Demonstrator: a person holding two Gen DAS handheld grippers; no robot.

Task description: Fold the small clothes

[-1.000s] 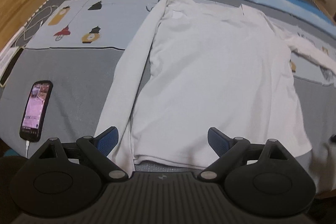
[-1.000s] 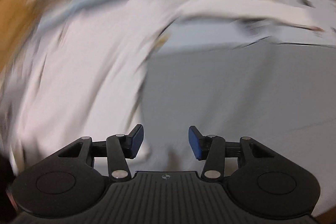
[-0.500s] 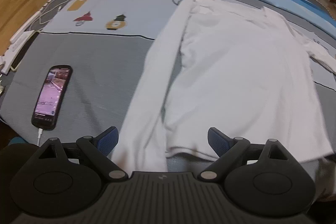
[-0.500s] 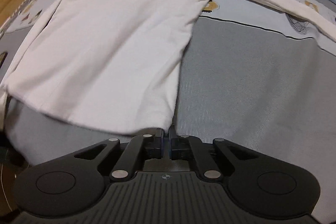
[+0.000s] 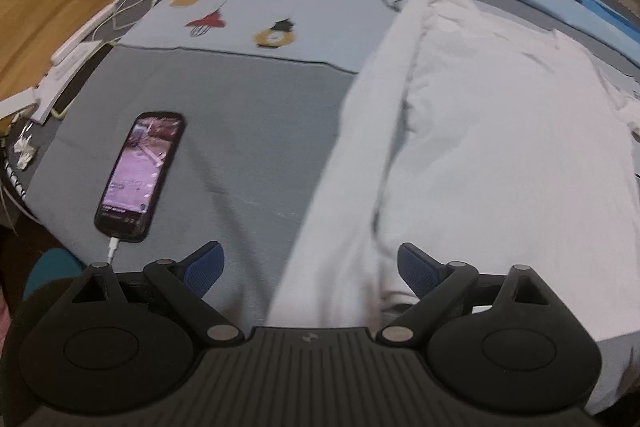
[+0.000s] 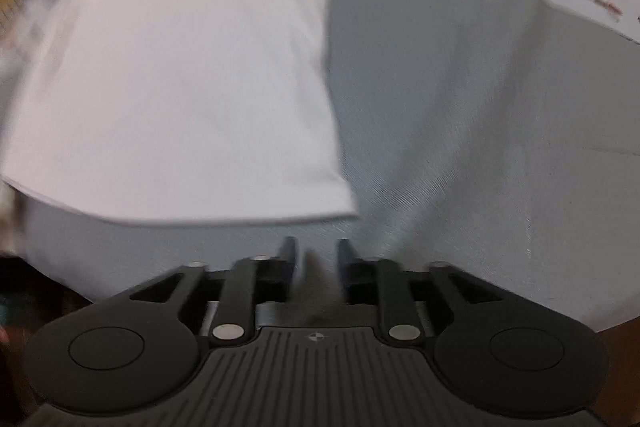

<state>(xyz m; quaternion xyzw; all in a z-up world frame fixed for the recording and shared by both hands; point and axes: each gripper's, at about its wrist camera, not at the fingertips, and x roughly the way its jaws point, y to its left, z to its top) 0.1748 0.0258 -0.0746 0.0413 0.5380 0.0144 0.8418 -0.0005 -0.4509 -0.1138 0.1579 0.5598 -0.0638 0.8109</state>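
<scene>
Risk of a bunched fold: white long-sleeved cotton shirt (image 5: 500, 147) is spread flat centre-right on grey bedspread (image 5: 248, 131), left gripper (image 5: 310, 269) spread wide, empty, over its sleeve, right gripper (image 6: 312, 255) just part-reopened, empty, below the hem.

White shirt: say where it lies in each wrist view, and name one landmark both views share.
Left wrist: the shirt fills the right half, one sleeve running down to the open tongs.
Right wrist: it fills the upper left, hem corner just ahead of the tongs.
Shared landmark: the grey bedspread.
</scene>
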